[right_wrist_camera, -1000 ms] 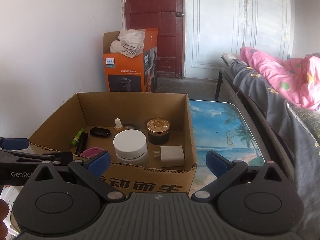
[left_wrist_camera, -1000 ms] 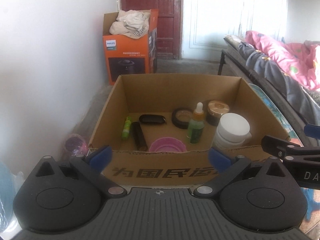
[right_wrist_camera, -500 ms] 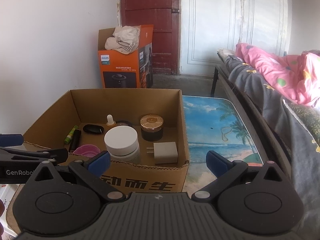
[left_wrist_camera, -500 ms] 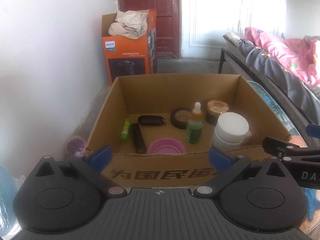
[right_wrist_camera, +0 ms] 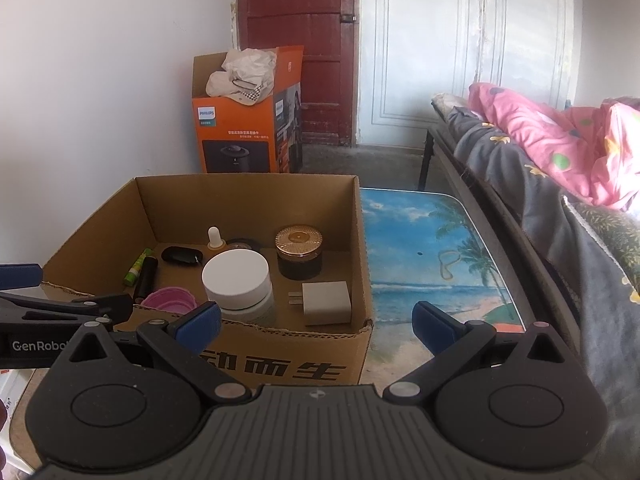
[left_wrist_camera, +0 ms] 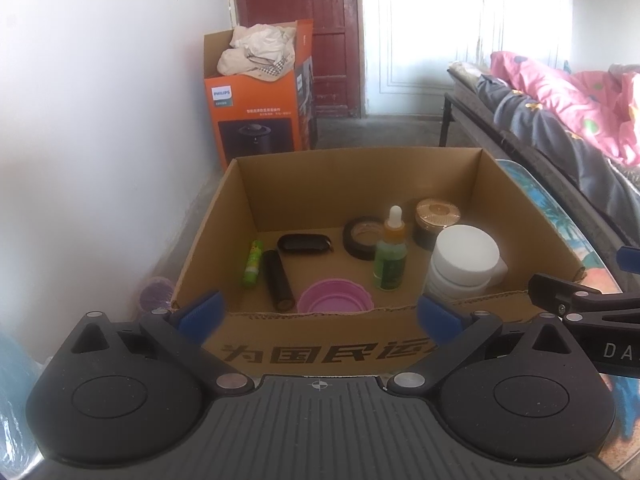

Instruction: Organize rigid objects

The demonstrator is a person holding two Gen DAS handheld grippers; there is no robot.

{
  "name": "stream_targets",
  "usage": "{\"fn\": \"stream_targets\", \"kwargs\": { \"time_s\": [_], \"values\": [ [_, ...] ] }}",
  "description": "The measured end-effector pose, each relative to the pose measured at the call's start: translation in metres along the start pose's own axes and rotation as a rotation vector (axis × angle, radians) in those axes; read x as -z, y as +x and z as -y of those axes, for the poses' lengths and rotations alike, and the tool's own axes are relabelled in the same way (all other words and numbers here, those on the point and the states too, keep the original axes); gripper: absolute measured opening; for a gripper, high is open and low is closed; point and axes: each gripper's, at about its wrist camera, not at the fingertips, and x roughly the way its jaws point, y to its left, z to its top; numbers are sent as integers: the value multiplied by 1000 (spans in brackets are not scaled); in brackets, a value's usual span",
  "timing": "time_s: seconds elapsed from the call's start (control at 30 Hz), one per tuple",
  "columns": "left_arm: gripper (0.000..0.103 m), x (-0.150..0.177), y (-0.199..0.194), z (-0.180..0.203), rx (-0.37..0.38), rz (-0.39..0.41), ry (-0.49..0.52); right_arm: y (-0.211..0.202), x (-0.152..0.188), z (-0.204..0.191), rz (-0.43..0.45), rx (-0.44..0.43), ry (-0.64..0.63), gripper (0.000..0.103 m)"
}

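I find both my left gripper [left_wrist_camera: 319, 314] and right gripper [right_wrist_camera: 316, 322] spread apart, empty, before the open brown cardboard box [left_wrist_camera: 320, 346]; the white round lidded jar [right_wrist_camera: 236, 278] stands near its front wall.

Wide-spread right tongs [right_wrist_camera: 316, 322] before the item-filled cardboard box [right_wrist_camera: 244, 188]

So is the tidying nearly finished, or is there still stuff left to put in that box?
It looks nearly done. The cardboard box already holds the white jar, gold-lidded jar, white charger, dropper bottle, pink cup and several smaller items. Nothing is in hand: the left gripper and right gripper both hover with open, empty jaws. The beach-print table shows nothing left to collect.
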Motion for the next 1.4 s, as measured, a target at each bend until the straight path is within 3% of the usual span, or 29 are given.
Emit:
{"fn": "stream_targets", "kwargs": {
  "time_s": [1.4],
  "values": [
    [103,-1,-2,1,-5,2,-3,-3,0,-2,2,9,-1,103]
  ]
}}
